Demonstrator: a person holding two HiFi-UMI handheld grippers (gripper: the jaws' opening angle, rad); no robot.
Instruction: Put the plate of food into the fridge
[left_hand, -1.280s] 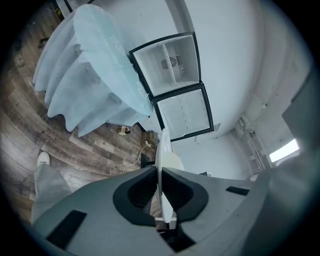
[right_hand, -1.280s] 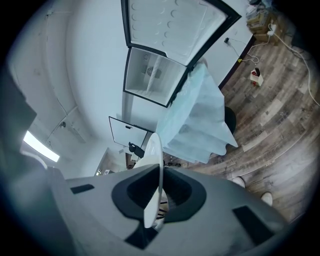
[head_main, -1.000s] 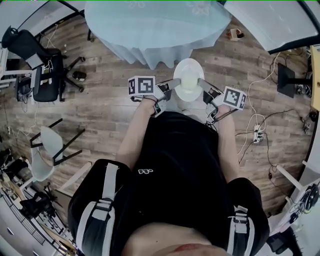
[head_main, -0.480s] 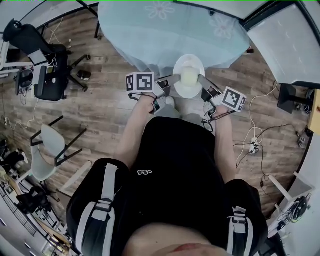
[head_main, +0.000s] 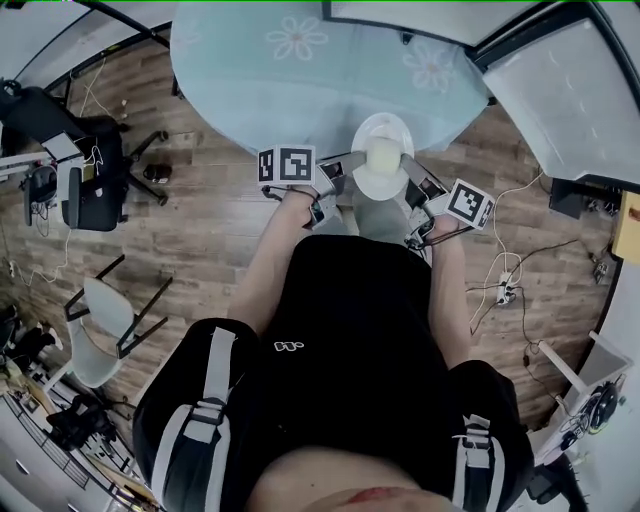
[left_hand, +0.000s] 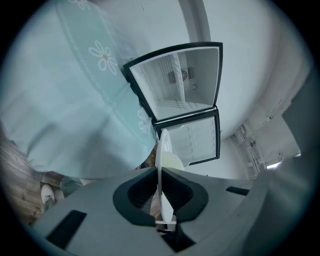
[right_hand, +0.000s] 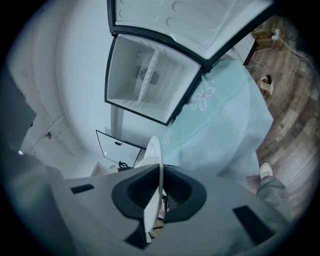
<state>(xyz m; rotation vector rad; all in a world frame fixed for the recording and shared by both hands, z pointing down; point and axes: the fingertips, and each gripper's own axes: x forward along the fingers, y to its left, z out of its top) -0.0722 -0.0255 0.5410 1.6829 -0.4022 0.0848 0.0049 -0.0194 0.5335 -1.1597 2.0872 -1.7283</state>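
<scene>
**Carrying step: plate held between two claws.** The fridge (left_hand: 182, 82) stands open beyond the cloth-covered desk (head_main: 300, 70). Its compartment looks bare and its door (left_hand: 192, 140) is swung wide. The right gripper view shows the same cavity from the other side.

The desk lies between the person and the fridge, so the route probably runs round the desk's edge rather than across it.

The plate (head_main: 381, 168) is in the air by the near edge of the desk, in front of the person's body. It is roughly level and pinched on opposite sides.

The left claw (left_hand: 160, 197) is clamped on the plate's left rim and the right claw (right_hand: 159, 192) on its right rim. In each gripper view the thin edge sits between the dark pads.

Good practice here, as a judgement:
- Move both hands as one.
- Hold their spacing constant, so that neither rim slips or is levered.
- Carry the plate flat.
- Enter the compartment square to its shelf.

The pale food (head_main: 383, 155) sits at the plate's centre and would likely slide if the plate tilted.
</scene>
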